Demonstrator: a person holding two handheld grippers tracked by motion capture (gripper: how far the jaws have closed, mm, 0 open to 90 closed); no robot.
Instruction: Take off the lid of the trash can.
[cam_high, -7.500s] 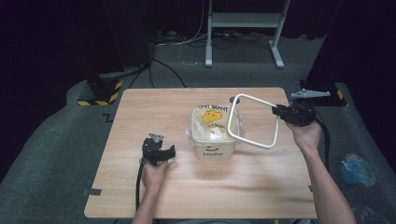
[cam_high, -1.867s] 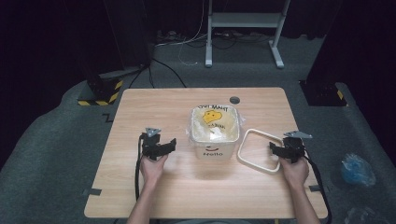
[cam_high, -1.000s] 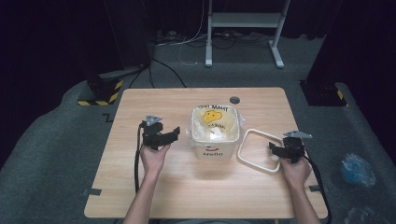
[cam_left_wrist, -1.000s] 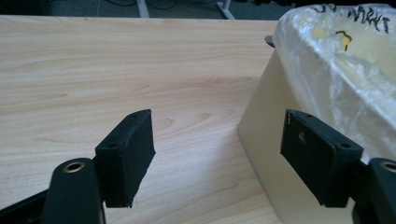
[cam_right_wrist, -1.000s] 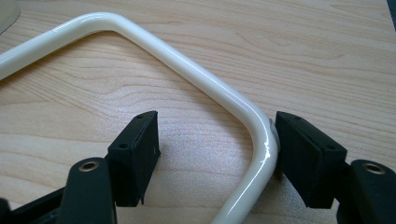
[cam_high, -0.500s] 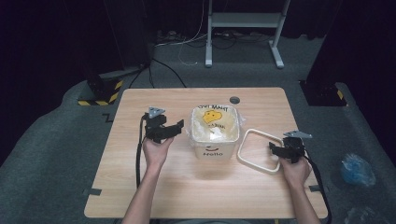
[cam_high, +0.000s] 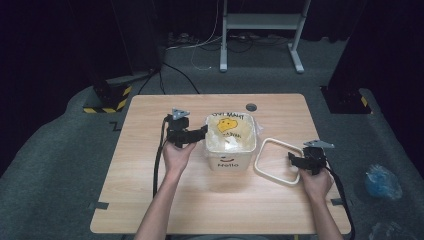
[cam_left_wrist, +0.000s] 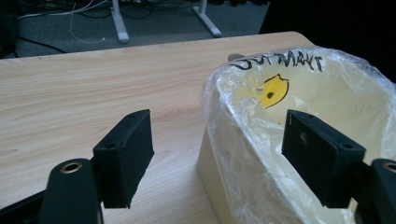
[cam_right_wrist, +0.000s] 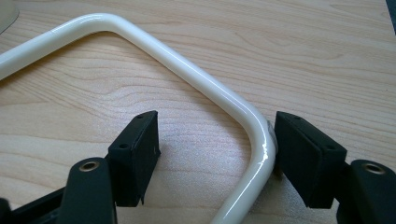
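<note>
- The cream ring frame (cam_high: 278, 161) lies flat on the table (cam_high: 150, 200), off the lined bin (cam_high: 231, 145) and just to its right, so the step of lifting it away looks done.
- The clear bag liner (cam_left_wrist: 261, 140) is draped over the bin's rim and not yet drawn out; that appears to be the work left.
- The right gripper (cam_high: 298, 161) sits at the ring's far corner from the bin. In the right gripper view its jaws stand apart, the ring's bend (cam_right_wrist: 254, 135) passing between them and touching the right pad, so it looks released rather than clamped.
- The left gripper (cam_high: 199, 133) is at the bin's left wall. Its jaws are spread and straddle the rim, one pad outside the bin, the other inside over the liner, not yet closed.
</note>
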